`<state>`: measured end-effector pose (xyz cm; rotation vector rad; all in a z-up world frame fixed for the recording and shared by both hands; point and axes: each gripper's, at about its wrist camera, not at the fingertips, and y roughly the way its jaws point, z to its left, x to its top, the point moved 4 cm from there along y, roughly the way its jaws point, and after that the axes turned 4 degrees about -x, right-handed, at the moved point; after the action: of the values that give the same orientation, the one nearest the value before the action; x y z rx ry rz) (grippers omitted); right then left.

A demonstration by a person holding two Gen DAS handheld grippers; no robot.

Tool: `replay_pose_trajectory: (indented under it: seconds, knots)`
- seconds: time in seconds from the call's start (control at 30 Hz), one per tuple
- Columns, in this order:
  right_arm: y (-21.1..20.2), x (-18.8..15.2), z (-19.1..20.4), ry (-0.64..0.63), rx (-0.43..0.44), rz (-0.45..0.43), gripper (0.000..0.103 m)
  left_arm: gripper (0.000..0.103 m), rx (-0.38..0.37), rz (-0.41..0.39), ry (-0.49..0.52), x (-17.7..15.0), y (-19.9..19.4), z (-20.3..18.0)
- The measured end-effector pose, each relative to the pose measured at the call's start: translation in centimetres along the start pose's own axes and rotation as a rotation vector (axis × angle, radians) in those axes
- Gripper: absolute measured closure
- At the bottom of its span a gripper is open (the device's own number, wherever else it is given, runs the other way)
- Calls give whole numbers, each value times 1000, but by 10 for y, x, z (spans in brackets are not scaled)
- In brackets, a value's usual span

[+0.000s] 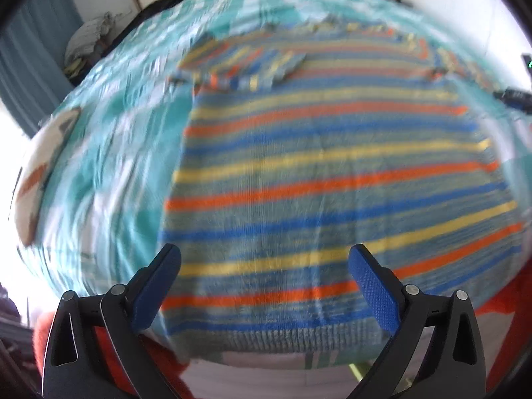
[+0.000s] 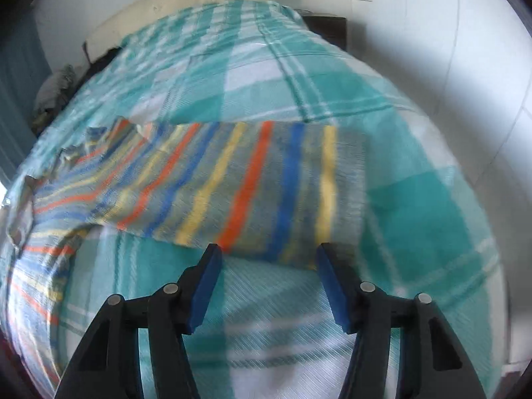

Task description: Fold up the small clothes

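Note:
A knitted sweater with blue, orange and yellow stripes on grey lies flat on a teal plaid blanket. Its ribbed hem is the nearest part in the left wrist view, and one sleeve is folded across the chest. My left gripper hovers over the hem end, open wide, with nothing between its pads. In the right wrist view the other sleeve lies stretched out across the blanket. My right gripper is open, its fingertips just short of the sleeve's near edge and holding nothing.
A cream pillow lies at the head of the bed, with a dark nightstand and a white wall behind. A bundle of cloth sits off the bed's far left. Orange-red fabric shows below the left gripper.

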<state>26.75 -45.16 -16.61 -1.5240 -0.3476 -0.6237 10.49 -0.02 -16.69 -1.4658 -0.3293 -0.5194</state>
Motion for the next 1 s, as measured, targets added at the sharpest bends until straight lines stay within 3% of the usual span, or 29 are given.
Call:
replay_pose_trajectory:
  seconds: [0.1,0.17,0.23,0.3,0.43,0.57,0.67,0.8,1.0]
  knots:
    - [-32,-9,-3,-28,-36,-40,43,1,-33,-101,66,48,-21,6]
    - [-59,-15,1,-15,7,-60,43,1,-47,-147,114,85,-21,8]
    - [-84,-27,9,16,71,-88,42,1,-85,-137,201,121,1,0]
    - [-107,-41,24,37,127,-128,38,1,-79,-61,287,140,41,-9]
    - [-135,-69,56,73,184,-187,37,6,3,38,277,151,100,-5]
    - [-146,-96,85,-22,197,-209,36,5,-84,40,152,154,90,-1]
    - [-136,-105,96,-133,166,-189,36,4,-62,13,144,146,72,-10]
    - [-121,-95,83,-76,205,-172,36,4,-33,7,154,138,66,-19]
    - [-113,-93,57,54,243,-122,35,4,-82,30,89,148,73,-10]
